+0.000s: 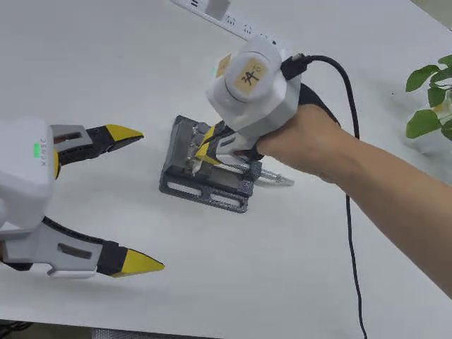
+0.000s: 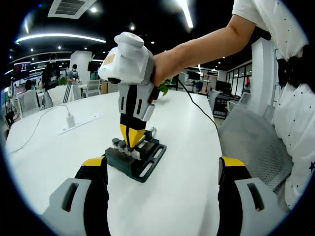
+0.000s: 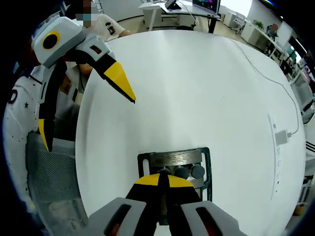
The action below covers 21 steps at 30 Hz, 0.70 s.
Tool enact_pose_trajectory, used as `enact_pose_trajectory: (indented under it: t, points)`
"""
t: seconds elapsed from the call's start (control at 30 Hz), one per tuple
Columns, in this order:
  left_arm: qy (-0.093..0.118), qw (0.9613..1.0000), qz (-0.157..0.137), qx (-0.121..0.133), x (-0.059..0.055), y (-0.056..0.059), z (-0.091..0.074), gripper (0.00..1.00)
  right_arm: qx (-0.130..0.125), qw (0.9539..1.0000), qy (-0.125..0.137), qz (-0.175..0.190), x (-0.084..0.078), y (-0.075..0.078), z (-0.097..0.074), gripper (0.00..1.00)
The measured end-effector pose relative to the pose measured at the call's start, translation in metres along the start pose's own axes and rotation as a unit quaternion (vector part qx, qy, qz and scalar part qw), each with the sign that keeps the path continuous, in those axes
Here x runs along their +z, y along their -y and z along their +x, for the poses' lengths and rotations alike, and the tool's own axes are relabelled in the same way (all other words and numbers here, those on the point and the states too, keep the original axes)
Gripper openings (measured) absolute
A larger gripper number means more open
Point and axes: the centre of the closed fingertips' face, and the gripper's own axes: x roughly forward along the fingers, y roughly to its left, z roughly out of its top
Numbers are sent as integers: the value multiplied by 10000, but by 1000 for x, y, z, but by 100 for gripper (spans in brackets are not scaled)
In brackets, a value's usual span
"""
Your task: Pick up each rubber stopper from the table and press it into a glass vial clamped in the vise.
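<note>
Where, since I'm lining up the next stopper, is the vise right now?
In the head view the vise sits mid-table, directly under the right gripper, with the open left gripper to its left.

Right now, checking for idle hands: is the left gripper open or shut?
Open: the left gripper has its yellow tips wide apart, holding nothing.

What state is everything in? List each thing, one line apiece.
Dark grey metal vise: clamped on the vials.
Small glass vials: two show dark stoppers seated.
Left yellow-tipped gripper: open, holding nothing.
Right yellow-tipped gripper: shut, tips down at the vise.
White power strip: one adapter plugged in.
</note>
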Motion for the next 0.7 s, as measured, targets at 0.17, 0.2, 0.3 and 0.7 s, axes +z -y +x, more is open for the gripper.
enact_pose_trajectory:
  t: [0.17, 0.2, 0.3, 0.7]
  points:
    - [6, 10000, -3, 2, 0, 0, 0, 92, 94, 10000, -10, -4, 1, 0, 1, 0]
    - [4, 10000, -5, -4, 0, 0, 0, 92, 98, 9999, -34, -22, 1, 0, 1, 0]
    - [13, 10000, -18, 15, 0, -1, 0, 92, 126, 9999, -94, -43, 1, 0, 1, 0]
    - [18, 10000, 31, 33, 2, -3, -1, 92, 189, 9993, -269, -200, 1, -1, 4, 0]
